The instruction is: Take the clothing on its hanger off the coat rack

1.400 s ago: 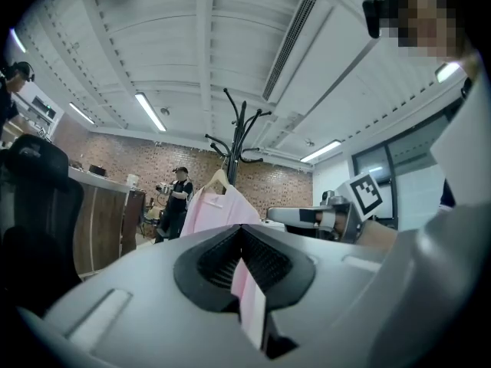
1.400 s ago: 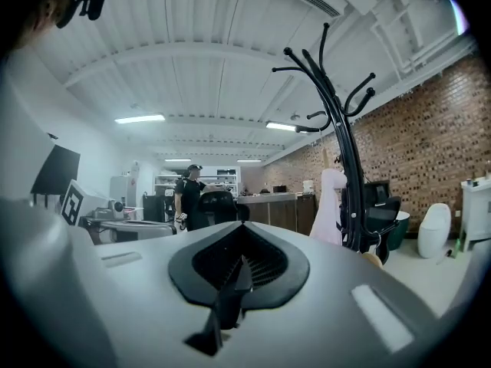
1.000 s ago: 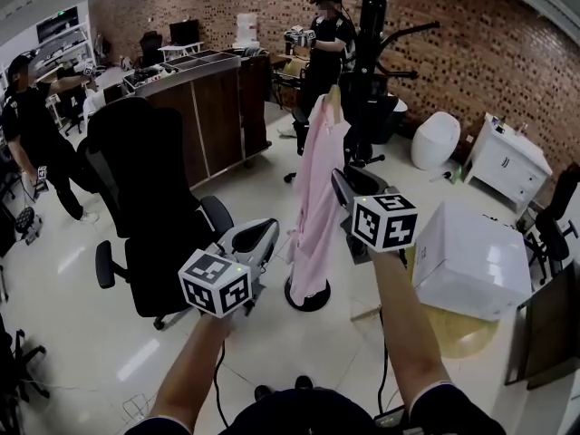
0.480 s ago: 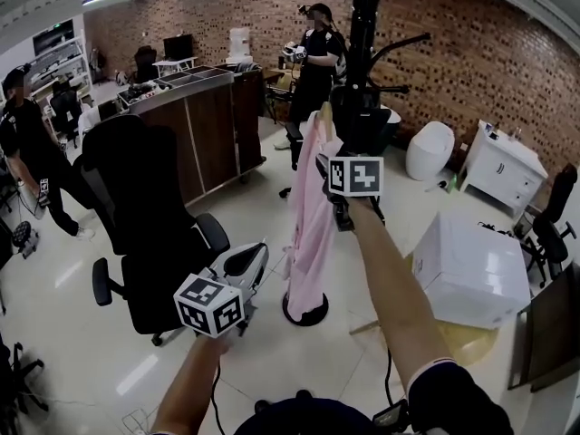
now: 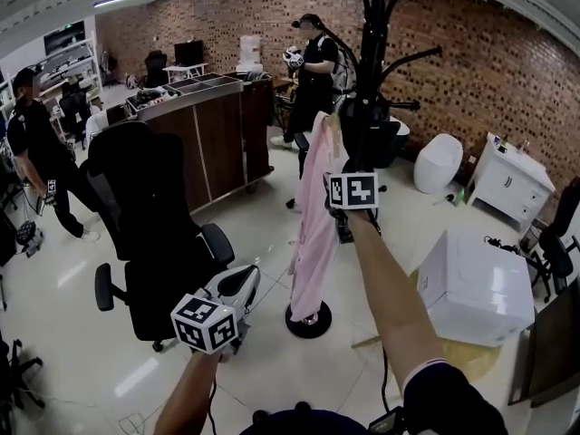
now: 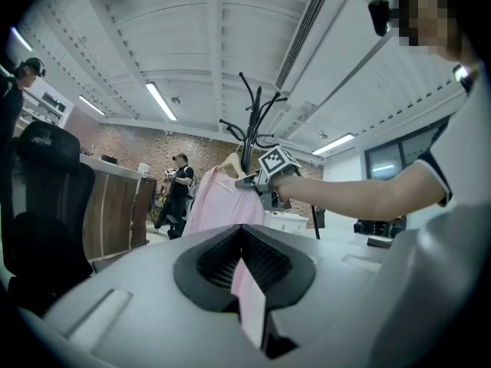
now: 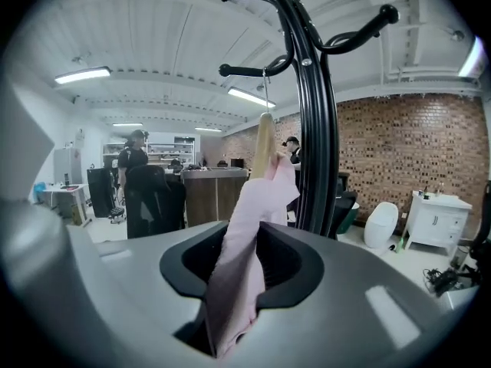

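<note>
A pink garment (image 5: 313, 216) hangs on a pale wooden hanger (image 5: 333, 109) from a black coat rack (image 5: 372, 71). My right gripper (image 5: 339, 163) is stretched out to the garment's shoulder, just under the hanger. In the right gripper view the pink cloth (image 7: 245, 251) runs down between the jaws of the right gripper (image 7: 244, 244), which have just been closing and now pinch it. The hanger (image 7: 265, 140) and the rack pole (image 7: 314, 129) rise right behind. My left gripper (image 5: 237, 286) hangs low and to the left, away from the garment (image 6: 219, 202). Its jaws stand a narrow slit apart with nothing between them.
A black office chair (image 5: 149, 216) stands left of the rack's round base (image 5: 308, 320). A white box (image 5: 476, 284) lies on the floor at right. A wooden counter (image 5: 213, 116) is behind the chair. One person (image 5: 313, 71) stands behind the rack, another (image 5: 36, 143) at far left.
My right gripper has moved forward from beside the garment up to its shoulder under the hanger. The left gripper has sunk a little lower.
</note>
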Motion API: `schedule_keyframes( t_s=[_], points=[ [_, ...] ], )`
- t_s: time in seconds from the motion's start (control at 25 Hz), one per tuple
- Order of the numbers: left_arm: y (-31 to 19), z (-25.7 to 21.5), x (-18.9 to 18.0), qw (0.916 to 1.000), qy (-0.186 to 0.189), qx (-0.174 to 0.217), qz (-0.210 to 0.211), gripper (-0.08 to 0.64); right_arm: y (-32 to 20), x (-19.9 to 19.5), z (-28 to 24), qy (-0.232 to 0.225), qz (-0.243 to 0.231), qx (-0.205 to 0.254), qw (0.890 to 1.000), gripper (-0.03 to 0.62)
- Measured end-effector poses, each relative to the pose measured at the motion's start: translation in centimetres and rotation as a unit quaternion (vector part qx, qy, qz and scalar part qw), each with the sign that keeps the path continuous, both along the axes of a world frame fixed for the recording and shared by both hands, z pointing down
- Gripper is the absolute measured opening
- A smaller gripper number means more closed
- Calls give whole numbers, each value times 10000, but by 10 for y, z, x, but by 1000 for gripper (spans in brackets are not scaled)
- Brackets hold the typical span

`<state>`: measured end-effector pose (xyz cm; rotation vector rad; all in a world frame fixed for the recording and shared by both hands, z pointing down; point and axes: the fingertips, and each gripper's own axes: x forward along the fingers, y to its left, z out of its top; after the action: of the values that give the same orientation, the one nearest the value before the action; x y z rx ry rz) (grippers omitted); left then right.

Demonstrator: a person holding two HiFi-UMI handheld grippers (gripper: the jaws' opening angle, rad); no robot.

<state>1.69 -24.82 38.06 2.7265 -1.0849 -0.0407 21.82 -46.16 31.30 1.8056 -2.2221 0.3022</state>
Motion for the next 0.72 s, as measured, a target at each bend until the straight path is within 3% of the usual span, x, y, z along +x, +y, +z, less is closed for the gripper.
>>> schedule_keyframes(
  t_s=[0.2, 0.72],
  points=[
    [-3, 10, -12, 9997, -90, -125, -177, 12, -7, 20, 4, -131, 196, 125, 9996, 51],
    [-1, 15, -10, 9993, -246, -201, -219, 12, -7, 18, -10, -36, 350, 408, 9985, 46]
  ],
)
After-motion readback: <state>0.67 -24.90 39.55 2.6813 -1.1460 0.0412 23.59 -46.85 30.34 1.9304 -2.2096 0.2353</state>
